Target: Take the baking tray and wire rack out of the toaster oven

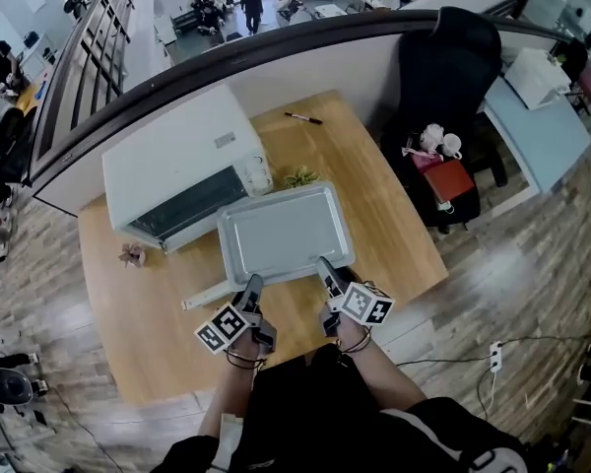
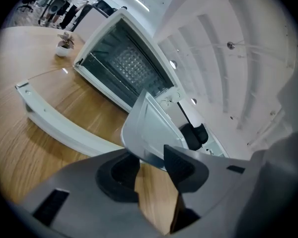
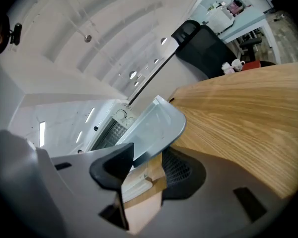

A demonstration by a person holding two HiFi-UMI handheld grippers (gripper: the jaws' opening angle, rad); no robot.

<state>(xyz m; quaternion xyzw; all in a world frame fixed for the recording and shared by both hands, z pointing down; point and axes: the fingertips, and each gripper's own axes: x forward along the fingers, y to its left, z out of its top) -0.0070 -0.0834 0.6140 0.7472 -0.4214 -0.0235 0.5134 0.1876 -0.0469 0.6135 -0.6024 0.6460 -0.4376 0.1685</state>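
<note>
A grey metal baking tray (image 1: 284, 233) hangs level over the wooden table, just in front of the white toaster oven (image 1: 182, 161). My left gripper (image 1: 251, 290) is shut on the tray's near left rim, and my right gripper (image 1: 325, 272) is shut on its near right rim. In the left gripper view the tray's corner (image 2: 144, 128) sits between the jaws of the left gripper (image 2: 151, 162). The right gripper (image 3: 146, 157) pinches the other corner of the tray (image 3: 156, 125). The oven (image 2: 124, 68) stands open with its door (image 2: 54, 125) folded down flat; a grid pattern shows inside.
A small potted plant (image 1: 132, 255) stands left of the oven door, and a green sprig (image 1: 300, 176) lies behind the tray. A pen (image 1: 303, 118) lies at the table's far edge. A black chair (image 1: 443, 87) with a red item and mugs stands to the right.
</note>
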